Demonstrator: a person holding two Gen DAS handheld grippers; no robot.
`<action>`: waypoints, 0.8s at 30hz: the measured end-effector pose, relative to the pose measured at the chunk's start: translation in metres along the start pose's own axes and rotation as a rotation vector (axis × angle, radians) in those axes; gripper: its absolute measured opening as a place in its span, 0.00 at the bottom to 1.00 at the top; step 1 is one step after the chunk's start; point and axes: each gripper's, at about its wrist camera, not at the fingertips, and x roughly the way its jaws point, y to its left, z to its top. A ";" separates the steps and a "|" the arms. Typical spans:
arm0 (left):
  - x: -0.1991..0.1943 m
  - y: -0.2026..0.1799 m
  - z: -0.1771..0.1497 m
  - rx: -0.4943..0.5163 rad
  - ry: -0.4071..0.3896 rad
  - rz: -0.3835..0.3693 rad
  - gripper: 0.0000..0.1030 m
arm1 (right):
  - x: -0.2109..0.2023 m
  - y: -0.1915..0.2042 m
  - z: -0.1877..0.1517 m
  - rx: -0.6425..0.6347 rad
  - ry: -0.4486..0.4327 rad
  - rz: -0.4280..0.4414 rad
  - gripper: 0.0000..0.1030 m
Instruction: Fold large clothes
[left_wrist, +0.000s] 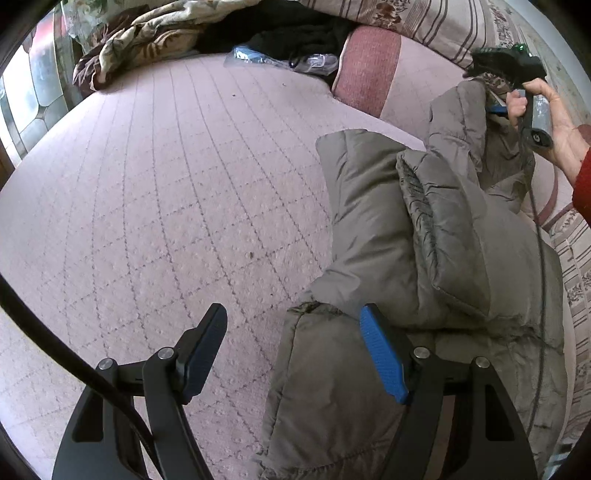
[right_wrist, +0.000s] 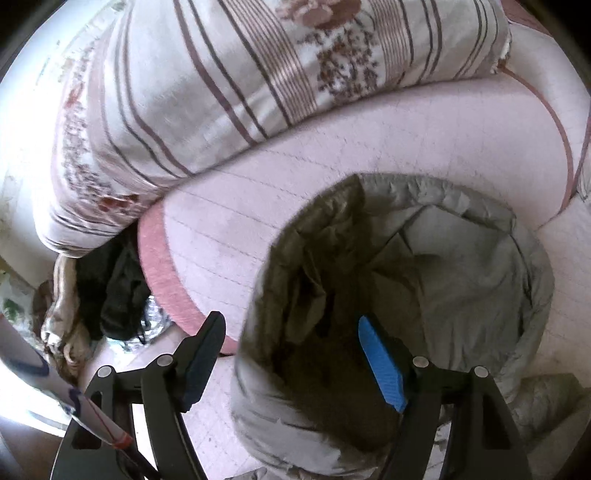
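Jaws first: your left hand-held gripper (left_wrist: 291, 350) stands released, nothing between the pads. Its blue pad sits against the near edge of the quilted grey jacket (left_wrist: 424, 258); the black pad is over bare bed cover (left_wrist: 166, 184).

Jacket lies on the bed at 3 o'clock in the left wrist view, bunched lengthwise, near end at 5 o'clock by your left jaws, far end lifted toward 1 o'clock.

Up there your right hand (left_wrist: 546, 118) holds the right hand-held gripper (left_wrist: 491, 79), with jacket fabric gathered at its nose. From that angle I can't tell if it's pinched.

Right wrist view is motion-blurred. Right hand-held gripper (right_wrist: 291, 354) has a fold of the jacket (right_wrist: 406, 277) between the jaws, but a gap shows on the black-pad side, so I read it as not yet clamped.

Striped floral quilt (right_wrist: 221, 92) is piled at 11 o'clock, dark clothes (right_wrist: 118, 288) at 9 o'clock. Both are well clear of the jacket.

Handling, my read:
- Puffy, soft, no stiffness. It'll sag and slump off any single pinch.
- Shell looks slick, so shallow bites will likely slip. Bite deep, across a stitched seam or hem.
- Light for its bulk, but springy: folds will likely puff back open, so press them flat.
- Best holds: the near hem corner for your left, the collar or shoulder edge for your right, then pull taut before folding.
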 end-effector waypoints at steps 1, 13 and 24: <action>-0.001 -0.001 0.000 0.004 -0.003 0.000 0.71 | 0.001 -0.001 -0.002 -0.004 0.009 0.003 0.46; -0.035 -0.005 -0.006 0.019 -0.081 -0.017 0.71 | -0.136 0.018 -0.075 -0.235 -0.042 0.022 0.07; -0.061 0.018 -0.014 -0.031 -0.127 -0.020 0.71 | -0.243 -0.008 -0.257 -0.367 0.008 0.047 0.06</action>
